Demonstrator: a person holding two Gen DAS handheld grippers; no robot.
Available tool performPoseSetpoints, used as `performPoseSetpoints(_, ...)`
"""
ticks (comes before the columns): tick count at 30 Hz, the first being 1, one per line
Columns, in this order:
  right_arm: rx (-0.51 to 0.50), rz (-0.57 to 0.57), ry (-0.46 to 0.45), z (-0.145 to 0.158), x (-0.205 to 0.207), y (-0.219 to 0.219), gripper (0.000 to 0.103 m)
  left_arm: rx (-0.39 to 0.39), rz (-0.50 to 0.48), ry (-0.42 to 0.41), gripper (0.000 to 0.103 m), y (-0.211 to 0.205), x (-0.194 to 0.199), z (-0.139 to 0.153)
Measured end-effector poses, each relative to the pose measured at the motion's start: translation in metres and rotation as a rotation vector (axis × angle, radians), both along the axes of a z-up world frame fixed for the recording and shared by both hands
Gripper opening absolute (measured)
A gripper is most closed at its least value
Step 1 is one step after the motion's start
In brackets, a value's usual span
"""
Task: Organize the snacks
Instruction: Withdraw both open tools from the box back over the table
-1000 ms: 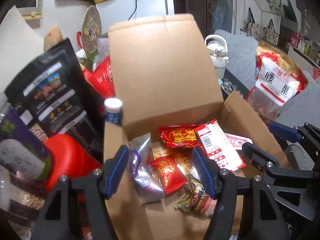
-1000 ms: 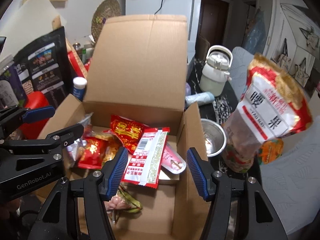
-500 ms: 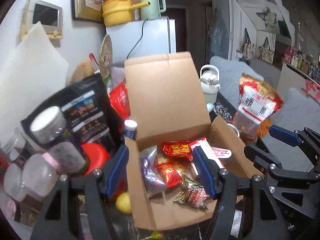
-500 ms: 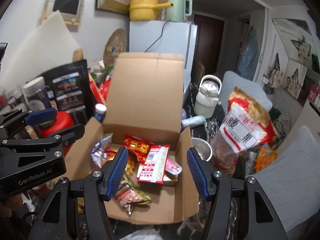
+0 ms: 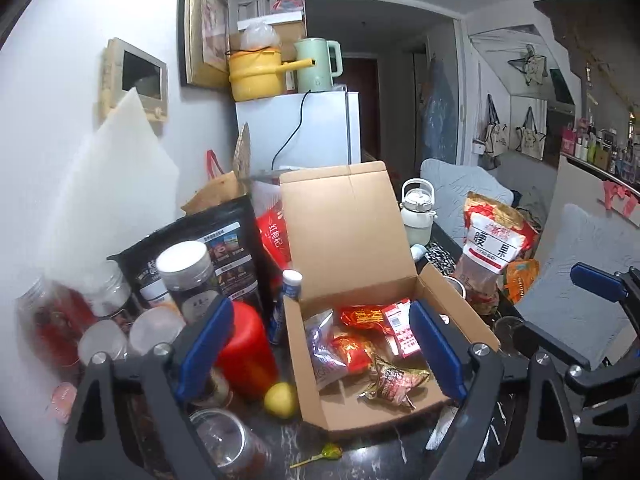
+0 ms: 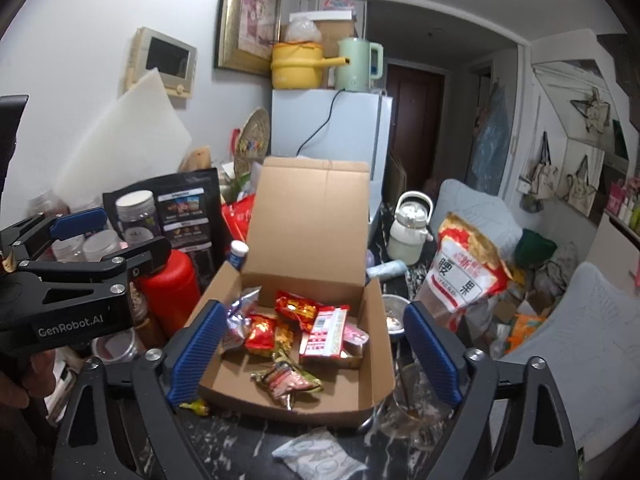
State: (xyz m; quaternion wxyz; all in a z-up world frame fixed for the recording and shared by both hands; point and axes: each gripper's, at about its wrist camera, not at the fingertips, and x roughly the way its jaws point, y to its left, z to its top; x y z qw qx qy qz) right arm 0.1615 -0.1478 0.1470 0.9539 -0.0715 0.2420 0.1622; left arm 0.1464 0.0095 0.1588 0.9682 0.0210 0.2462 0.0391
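Snack packets are lying loose inside an open brown cardboard box (image 5: 400, 404) whose lid is standing upright at the back, and the box is sitting on a dark marbled worktop (image 6: 240, 440). Among them, a red foil packet with gold print (image 5: 362, 315) is resting toward the rear, a red-and-white flat packet with a barcode (image 6: 324, 334) is lying toward the right side, a silvery purple pouch (image 5: 322, 344) is leaning at the left wall, and a crinkled gold-and-red wrapper (image 6: 286, 380) is lying nearest the front edge. Left tongs (image 5: 320, 348) are hovering in front of the box with their blue-padded jaws opening and nothing pressed between them; right tongs (image 6: 316, 350) are doing the same, jaws opening, pads clear of everything, the box only showing in the gap beyond them. Just left of the box a red plastic canister (image 5: 246, 350) is standing, with a small yellow lemon (image 5: 280, 400) lying beside it against the box's front corner, and a tall black printed pouch (image 5: 192, 248) is standing behind. To the right a large red-and-white bag of nuts (image 6: 466, 276) is standing upright, well apart from a small white kettle-shaped jug (image 6: 410, 226) further back. A white sachet (image 6: 320, 458) is lying on the worktop in front of the box.
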Motion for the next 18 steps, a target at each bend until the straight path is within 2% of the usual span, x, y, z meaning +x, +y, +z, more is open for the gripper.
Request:
performPoseSetpoints(3,0.003,-0.007,-0.014,0.003,-0.018,-0.002,0.099,0.005,-0.007,-0.012,0.09,0.001,-0.014,0.002)
performPoseSetpoints(9,-0.001,-0.007,-0.027,-0.001,-0.052,-0.004,0.101,0.019,-0.06,0.003,0.09,-0.001,-0.041,-0.004)
performPoseSetpoints(18,0.025,-0.022,0.01,-0.032,-0.086,-0.008,0.101,0.019,-0.111,0.047,0.09,-0.004,-0.073,-0.027)
